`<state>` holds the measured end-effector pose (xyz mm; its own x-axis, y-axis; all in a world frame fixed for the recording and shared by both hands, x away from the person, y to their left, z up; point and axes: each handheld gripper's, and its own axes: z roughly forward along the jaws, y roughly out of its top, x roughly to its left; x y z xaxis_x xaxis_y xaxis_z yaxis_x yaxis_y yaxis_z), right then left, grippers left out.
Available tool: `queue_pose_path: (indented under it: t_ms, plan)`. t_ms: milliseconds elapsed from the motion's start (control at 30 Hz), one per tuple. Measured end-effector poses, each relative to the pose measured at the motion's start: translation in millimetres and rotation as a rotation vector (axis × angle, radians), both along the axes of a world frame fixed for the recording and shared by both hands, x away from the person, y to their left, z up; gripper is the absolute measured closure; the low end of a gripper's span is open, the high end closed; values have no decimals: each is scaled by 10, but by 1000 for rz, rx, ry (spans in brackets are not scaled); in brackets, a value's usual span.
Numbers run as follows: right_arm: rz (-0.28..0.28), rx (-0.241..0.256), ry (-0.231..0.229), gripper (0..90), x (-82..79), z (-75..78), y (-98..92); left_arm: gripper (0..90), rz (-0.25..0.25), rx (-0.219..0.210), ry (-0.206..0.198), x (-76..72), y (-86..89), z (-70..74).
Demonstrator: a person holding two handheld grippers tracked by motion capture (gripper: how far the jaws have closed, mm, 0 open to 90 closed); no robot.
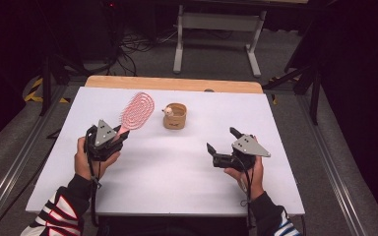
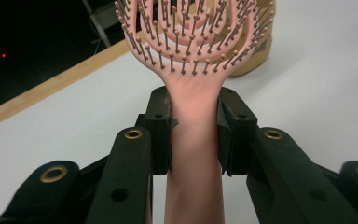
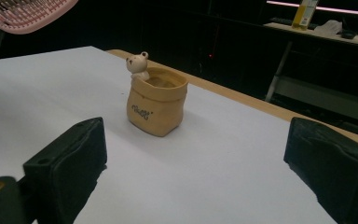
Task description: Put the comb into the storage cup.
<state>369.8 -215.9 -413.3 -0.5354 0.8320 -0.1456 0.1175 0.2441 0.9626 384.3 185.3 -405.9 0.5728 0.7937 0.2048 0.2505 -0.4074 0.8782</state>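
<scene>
Left gripper clamped on pink hairbrush at handle neck, head raised over table left of pot; likely light, stiff plastic, slick handle, so grip just below head looks right. Tan bag-shaped pot, centre: bear figure at rim, otherwise apparently empty, probably ceramic, fragile. Right gripper wide open, holding nothing.

Smooth pink plastic hairbrush, glossy ceramic pot, matt white table.
</scene>
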Motion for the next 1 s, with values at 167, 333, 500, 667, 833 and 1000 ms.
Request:
queue_pose_path:
  t_ms: [167,333,500,667,833,1000]
  plan:
    - [36,28,40,73,81,96,115,697,-24,-37,-36,-90,-88,-23]
    - [97,73,57,66,124,230,296,697,-67,-73,-73,-178,-223,-40]
    - [168,95,59,63,139,325,505,697,-96,-63,-86,-217,-318,-57]
    - [207,120,71,68,144,361,681,697,-118,-73,-93,-249,-400,-99]
    - [232,132,84,66,137,345,777,697,-154,-75,-94,-295,-510,-142]
    - [271,165,119,73,120,306,827,697,-183,-51,-102,-351,-633,-198]
